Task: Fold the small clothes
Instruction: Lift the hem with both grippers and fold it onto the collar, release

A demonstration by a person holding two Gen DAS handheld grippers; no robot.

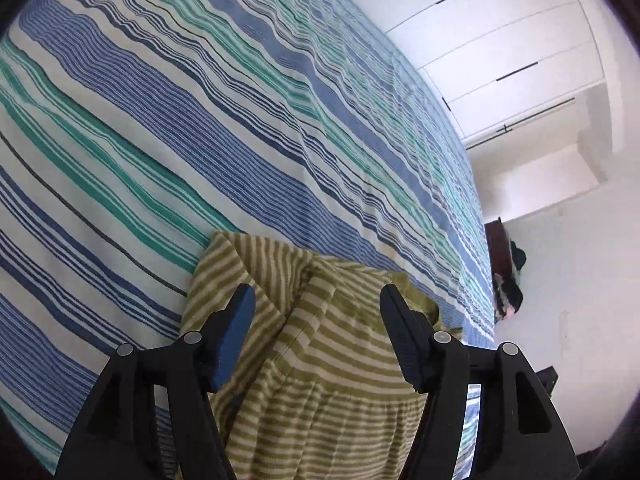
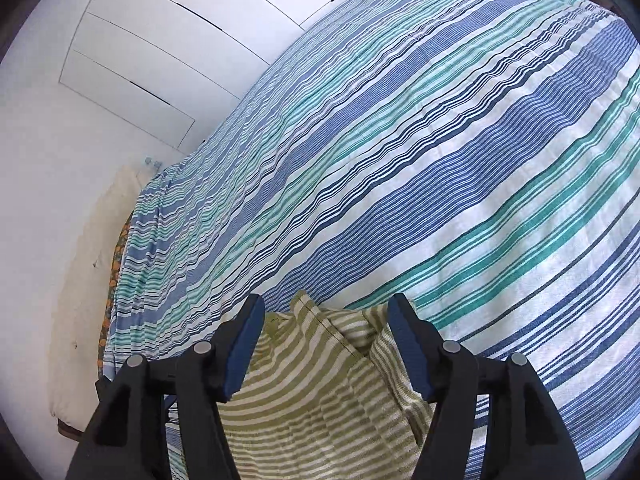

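- The left claw (image 1: pixel 316 320) stands open, pads clear of the green-striped garment (image 1: pixel 320 380) that lies on the bed (image 1: pixel 160 120) between and just beyond its fingers.
- The right claw (image 2: pixel 326 328) is likewise open over the same garment (image 2: pixel 312 400), gripping nothing.
- The cloth looks bunched and doubled over; judged so, one fold may be laid, while smoothing and further folds remain.

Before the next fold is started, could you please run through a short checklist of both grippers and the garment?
1. Left gripper open: ok.
2. Right gripper open: ok.
3. Fingers clear of cloth: ok, none pinched in either view.
4. Green striped garment resting on the striped bedspread: ok.
5. Garment lying flat: not ok, its edges are bunched and creased.
6. Fold neatly aligned: cannot tell, most of the garment is out of view.
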